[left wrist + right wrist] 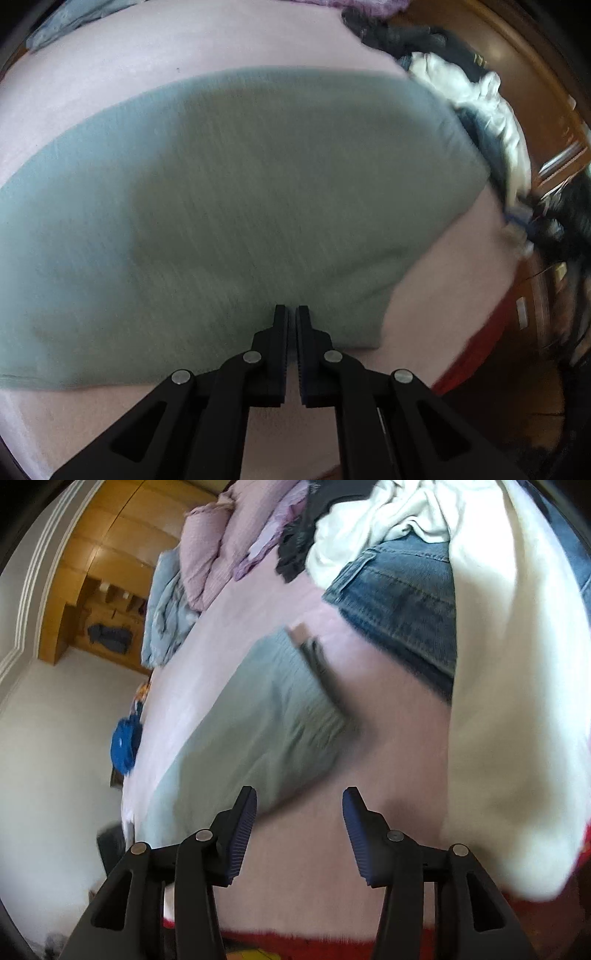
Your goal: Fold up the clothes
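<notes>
Top: grey-green top point(236, 206) flat on bed point(184, 48).
Left fingers point(291, 314): closed, over near hem, apparently empty.
Right fingers point(299, 805): spread, empty.
Risk: dragging could rumple layers; pile point(388, 520) crowds the edge.
</notes>
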`<state>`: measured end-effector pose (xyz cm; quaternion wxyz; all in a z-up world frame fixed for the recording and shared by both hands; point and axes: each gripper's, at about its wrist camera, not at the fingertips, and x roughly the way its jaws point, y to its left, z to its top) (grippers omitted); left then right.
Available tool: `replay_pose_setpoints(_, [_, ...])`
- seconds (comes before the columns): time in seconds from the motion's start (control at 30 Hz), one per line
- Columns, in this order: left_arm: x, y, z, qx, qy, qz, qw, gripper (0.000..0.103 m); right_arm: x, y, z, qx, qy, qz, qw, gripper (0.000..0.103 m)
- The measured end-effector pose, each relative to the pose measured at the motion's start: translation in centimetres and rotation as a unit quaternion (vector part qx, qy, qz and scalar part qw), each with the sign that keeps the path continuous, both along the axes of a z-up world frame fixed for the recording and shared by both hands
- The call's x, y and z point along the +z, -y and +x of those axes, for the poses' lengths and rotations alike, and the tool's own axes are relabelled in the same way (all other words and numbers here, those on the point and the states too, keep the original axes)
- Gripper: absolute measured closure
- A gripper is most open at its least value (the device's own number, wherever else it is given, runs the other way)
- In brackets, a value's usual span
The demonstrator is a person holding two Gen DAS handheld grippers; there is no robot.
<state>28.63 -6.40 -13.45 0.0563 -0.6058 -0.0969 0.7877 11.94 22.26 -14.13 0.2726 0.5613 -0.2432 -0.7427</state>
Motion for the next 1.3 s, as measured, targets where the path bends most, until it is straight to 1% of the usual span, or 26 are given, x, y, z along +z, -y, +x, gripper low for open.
replay_pose_setpoints(0.03, [0.1, -0.1, 0.1, -0.001, 0.0, -0.004, 1.0, 0.1, -0.3, 0.4, -0.2, -0.008, 0.003, -0.002, 1.0, 0.053])
replay_pose_setpoints(0.17, [0.1, 0.0, 0.1, 0.011, 0.01, 0.005, 0.9999, 0.1, -1.4, 1.2, -2.5, -0.03, 0.027, 0.0, 0.999, 0.051])
replay_pose_setpoints(0.23, [0.2, -0.1, 0.3, 0.011, 0.01, 0.005, 0.9999, 0.1, -2.0, 1.7, -2.7, -0.036, 0.037, -0.016, 0.999, 0.051])
replay_pose_setpoints(0.3, [0.3, -0.3, 0.4, 0.009, 0.011, 0.003, 0.9999, 0.1, -2.2, 2.0, -3.0, -0.047, 0.034, -0.028, 0.998, 0.05])
replay_pose_setpoints(0.33, [0.3, -0.4, 0.4, 0.009, 0.012, 0.003, 0.9999, 0.1, -2.1, 2.2, -3.1, -0.048, 0.028, -0.036, 0.998, 0.056])
replay_pose_setpoints(0.37, [0.4, -0.4, 0.5, 0.01, 0.012, 0.003, 0.9999, 0.1, -1.8, 2.5, -3.2, -0.045, 0.023, -0.045, 0.998, 0.085])
replay_pose_setpoints(0.4, [0.4, -0.4, 0.5, 0.01, 0.012, 0.003, 0.9999, 0.1, -1.5, 2.9, -3.4, -0.041, 0.017, -0.055, 0.998, 0.088])
replay_pose_setpoints(0.47, [0.6, -0.5, 0.7, 0.011, 0.012, 0.003, 0.9999, 0.1, 0.9, 3.3, -3.1, -0.034, -0.026, -0.044, 0.998, 0.088])
replay_pose_setpoints(0.5, [0.7, -0.6, 0.8, 0.011, 0.012, 0.003, 0.9999, 0.1, 2.5, 3.3, -2.6, -0.029, -0.062, -0.031, 0.997, 0.088])
replay_pose_setpoints(0.53, [0.8, -0.7, 0.9, 0.011, 0.012, 0.001, 0.9999, 0.1, 4.5, 3.5, -2.1, -0.022, -0.105, -0.013, 0.994, 0.089])
replay_pose_setpoints(0.6, [0.9, -1.1, 0.9, 0.006, 0.013, -0.007, 0.9999, 0.1, 7.3, 4.7, -1.6, -0.005, -0.162, 0.041, 0.986, 0.089])
replay_pose_setpoints(0.67, [1.0, -1.5, 1.0, 0.0, 0.013, -0.015, 0.9998, 0.1, 5.6, 4.8, -2.3, -0.007, -0.135, 0.082, 0.987, 0.09])
replay_pose_setpoints(0.77, [1.2, -1.6, 1.2, 0.001, 0.013, -0.011, 0.9998, 0.1, 2.7, 4.9, -3.6, -0.012, -0.089, 0.142, 0.986, 0.089])
replay_pose_setpoints(0.8, [1.2, -1.7, 1.2, 0.001, 0.013, -0.01, 0.9999, 0.1, 1.7, 4.9, -3.6, -0.009, -0.072, 0.146, 0.987, 0.089])
replay_pose_setpoints(0.9, [1.4, -1.8, 1.4, 0.002, 0.014, -0.006, 0.9999, 0.1, 1.1, 4.4, -2.9, -0.008, -0.064, 0.136, 0.989, 0.087])
replay_pose_setpoints(0.93, [1.4, -1.8, 1.5, 0.002, 0.014, -0.005, 0.9999, 0.1, 1.4, 4.1, -2.5, -0.01, -0.065, 0.132, 0.989, 0.086])
replay_pose_setpoints(1.0, [1.5, -1.9, 1.6, 0.003, 0.014, -0.002, 0.9999, 0.1, 2.4, 3.4, -2.1, -0.018, -0.075, 0.146, 0.986, 0.081])
replay_pose_setpoints(1.03, [1.6, -1.7, 1.9, 0.003, 0.013, -0.001, 0.9999, 0.1, 2.9, 3.0, -1.9, -0.021, -0.08, 0.154, 0.985, 0.081])
replay_pose_setpoints(1.1, [1.8, -1.4, 2.3, 0.003, 0.012, 0.0, 0.9999, 0.1, 4.3, 2.1, -1.4, -0.033, -0.115, 0.185, 0.975, 0.079])
replay_pose_setpoints(1.13, [1.8, -1.2, 2.6, 0.003, 0.011, 0.001, 0.9999, 0.1, 5.1, 2.0, -1.3, -0.029, -0.133, 0.183, 0.974, 0.079])
replay_pose_setpoints(1.17, [1.8, -1.5, 2.5, 0.003, 0.011, 0.001, 0.9999, 0.1, 6.1, 2.5, -1.5, -0.013, -0.148, 0.169, 0.974, 0.079])
replay_pose_setpoints(1.2, [1.8, -1.9, 2.4, 0.004, 0.011, 0.001, 0.9999, 0.1, 6.6, 3.4, -2.0, 0.008, -0.152, 0.154, 0.976, 0.079])
replay_pose_setpoints(1.23, [1.6, -0.7, 3.1, 0.003, 0.012, 0.0, 0.9999, 0.1, 7.0, 4.2, -2.4, 0.03, -0.154, 0.139, 0.978, 0.079])
replay_pose_setpoints(1.3, [1.5, 1.2, 4.6, 0.001, 0.012, -0.001, 0.9999, 0.1, 6.9, 6.6, -4.0, 0.057, -0.152, 0.132, 0.978, 0.079])
